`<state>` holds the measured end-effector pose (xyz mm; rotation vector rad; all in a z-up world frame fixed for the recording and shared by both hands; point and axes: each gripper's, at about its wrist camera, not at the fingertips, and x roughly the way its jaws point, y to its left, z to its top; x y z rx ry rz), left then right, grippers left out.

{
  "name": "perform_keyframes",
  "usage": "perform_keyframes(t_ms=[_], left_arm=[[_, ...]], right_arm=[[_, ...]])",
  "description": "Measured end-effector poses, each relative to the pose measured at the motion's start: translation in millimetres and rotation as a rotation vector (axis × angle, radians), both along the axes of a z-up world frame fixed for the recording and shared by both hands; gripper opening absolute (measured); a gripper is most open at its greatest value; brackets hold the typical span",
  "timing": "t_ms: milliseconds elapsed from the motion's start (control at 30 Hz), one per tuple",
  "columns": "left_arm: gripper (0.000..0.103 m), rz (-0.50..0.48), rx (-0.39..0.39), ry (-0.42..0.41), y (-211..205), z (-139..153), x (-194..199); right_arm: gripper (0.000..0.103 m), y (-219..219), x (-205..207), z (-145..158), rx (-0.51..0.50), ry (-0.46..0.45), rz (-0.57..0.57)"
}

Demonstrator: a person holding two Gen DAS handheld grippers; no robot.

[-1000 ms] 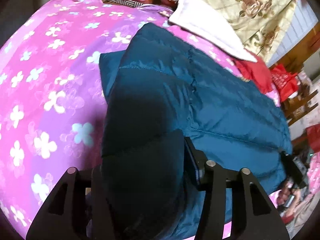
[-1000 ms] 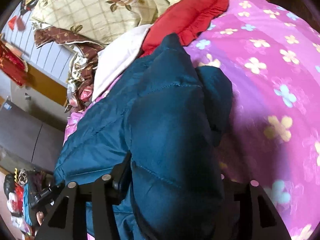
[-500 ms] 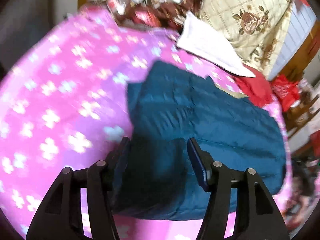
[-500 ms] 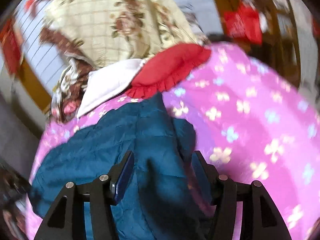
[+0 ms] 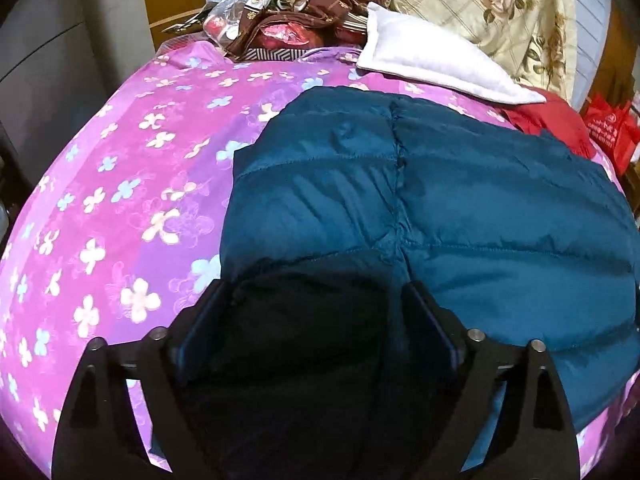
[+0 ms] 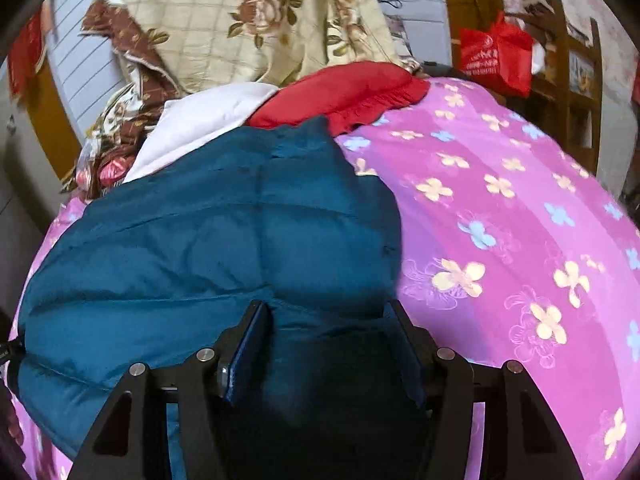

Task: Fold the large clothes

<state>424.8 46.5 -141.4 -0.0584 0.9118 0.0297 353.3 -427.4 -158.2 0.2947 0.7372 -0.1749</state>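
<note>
A teal quilted down jacket [image 5: 480,200] lies folded on the pink flowered bedspread [image 5: 120,200]. My left gripper [image 5: 312,292] sits at the jacket's near left edge. Its jaws are opening wide, with a shadowed fold of the jacket between them and the pads no longer pinching it. In the right wrist view the same jacket [image 6: 180,240] spreads to the left over the bedspread [image 6: 520,200]. My right gripper [image 6: 326,308] is at its near right edge, jaws opening, with jacket cloth loose between the fingers.
At the head of the bed lie a white towel [image 5: 432,68], a red frilled cushion [image 6: 340,92], a cream rose-print quilt [image 6: 260,20] and crumpled brown cloth [image 5: 312,12]. A red bag [image 6: 496,56] hangs by wooden furniture. A grey cabinet [image 5: 40,60] stands to the left.
Both pairs of jaws have widened and let go of the bunched jacket fold. The jacket has dropped and now lies flatter on the bed. Both cameras swung up and then back down.
</note>
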Motion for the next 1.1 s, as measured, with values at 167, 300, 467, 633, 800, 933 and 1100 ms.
perform_keyframes(t_ms=[167, 300, 467, 633, 800, 933, 1100], left_arm=[[0.09, 0.025, -0.024, -0.055, 2.2, 18.0, -20.7], [0.09, 0.054, 0.017, -0.181, 4.9, 49.2, -70.3], [0.09, 0.092, 0.145, -0.334, 3.6, 73.9, -140.0], [0.09, 0.135, 0.176, -0.373, 4.0, 73.5, -190.1], [0.09, 0.167, 0.165, -0.383, -3.5, 76.4, -237.5], [0.09, 0.192, 0.157, -0.46, -10.0, 95.5, -283.8], [0.103, 0.206, 0.129, -0.559, -13.6, 123.8, -336.1]], right_arm=[[0.076, -12.5, -13.7, 10.2, 0.07, -0.001, -0.061], [0.075, 13.1, -54.6, 46.2, -0.062, -0.078, -0.052], [0.075, 63.5, -105.8, 74.5, -0.144, -0.128, 0.062], [0.075, 107.0, -148.0, 66.8, -0.131, -0.112, 0.146], [0.075, 139.4, -188.9, 53.1, -0.133, -0.088, 0.179], [0.075, 155.3, -223.2, 51.6, -0.128, -0.092, 0.175], [0.075, 170.4, -257.7, 59.9, -0.164, -0.109, 0.16]])
